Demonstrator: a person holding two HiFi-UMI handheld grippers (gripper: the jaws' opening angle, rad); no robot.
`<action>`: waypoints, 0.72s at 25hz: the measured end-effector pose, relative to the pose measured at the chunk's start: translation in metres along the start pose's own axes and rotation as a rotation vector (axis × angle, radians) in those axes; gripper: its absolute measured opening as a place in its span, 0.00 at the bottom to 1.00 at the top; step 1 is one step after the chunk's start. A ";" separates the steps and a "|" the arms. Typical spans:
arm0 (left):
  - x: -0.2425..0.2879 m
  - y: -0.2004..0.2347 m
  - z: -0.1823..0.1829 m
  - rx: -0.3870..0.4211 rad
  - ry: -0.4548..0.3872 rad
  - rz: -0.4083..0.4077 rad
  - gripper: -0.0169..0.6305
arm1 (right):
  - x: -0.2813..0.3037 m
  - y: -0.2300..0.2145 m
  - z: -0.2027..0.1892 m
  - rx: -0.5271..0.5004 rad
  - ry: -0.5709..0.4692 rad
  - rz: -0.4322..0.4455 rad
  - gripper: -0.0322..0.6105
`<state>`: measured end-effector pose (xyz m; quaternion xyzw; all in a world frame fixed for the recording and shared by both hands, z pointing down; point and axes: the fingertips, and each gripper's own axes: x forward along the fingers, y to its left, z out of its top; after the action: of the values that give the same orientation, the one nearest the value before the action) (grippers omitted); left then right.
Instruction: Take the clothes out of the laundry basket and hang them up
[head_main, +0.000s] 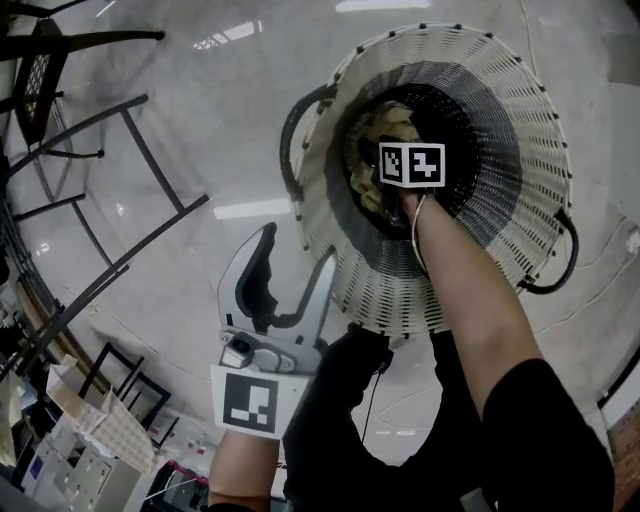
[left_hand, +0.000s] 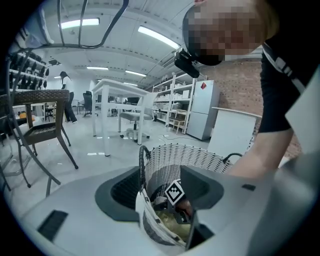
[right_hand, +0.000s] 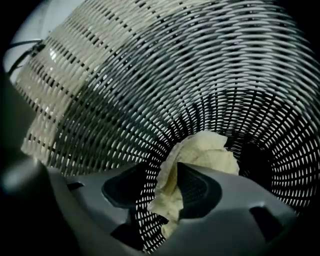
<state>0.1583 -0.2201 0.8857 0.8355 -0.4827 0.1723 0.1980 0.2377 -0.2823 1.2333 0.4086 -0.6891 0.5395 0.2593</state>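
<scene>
Clothes (right_hand: 205, 150) — one crumpled pale yellow piece, as far as can be made out — down at the bottom of the laundry basket (head_main: 520, 120), straight ahead of the right gripper (right_hand: 166, 194) and partly between its jaws. Jaws apart, not clamped: a fold of the yellow fabric running up along the inner edge of one jaw, open basket weave showing through the gap beside the other. Hard to tell whether the fabric actually touches that pad.

In the head view, right gripper deep inside the basket and pointing steeply down. Only its marker cube (head_main: 411, 163) and the forearm (head_main: 470, 300) behind it on show there, with the yellow fabric peeking out just past the cube. Basket woven, pale around the rim and darker down the wall, with black loop handles (head_main: 288, 140) on opposite sides. Standing on a glossy light floor (head_main: 200, 100).

Left gripper (head_main: 298, 250) outside the basket, just beside its rim and to the left of the right forearm. Jaws spread wide, holding nothing. Aimed toward the basket in the left gripper view — near wall, yellow fabric and the right gripper's marker cube all framed in the gap beyond the tips. No telling whether a tip touches the rim.

Well beyond the left gripper, a dark chair (left_hand: 37, 107) with a woven seat and a white table (left_hand: 117, 92).
</scene>
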 end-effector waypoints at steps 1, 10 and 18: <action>0.000 0.001 -0.003 -0.002 0.000 0.002 0.37 | 0.006 -0.002 -0.004 -0.008 0.011 -0.011 0.35; -0.006 0.004 -0.011 -0.002 0.004 0.010 0.37 | 0.010 -0.019 -0.012 -0.033 0.055 -0.027 0.08; -0.020 -0.018 0.014 -0.031 0.017 -0.017 0.37 | -0.047 0.007 -0.005 -0.055 0.059 0.007 0.07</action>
<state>0.1661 -0.2038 0.8612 0.8349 -0.4766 0.1703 0.2165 0.2562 -0.2637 1.1935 0.3827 -0.6970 0.5331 0.2890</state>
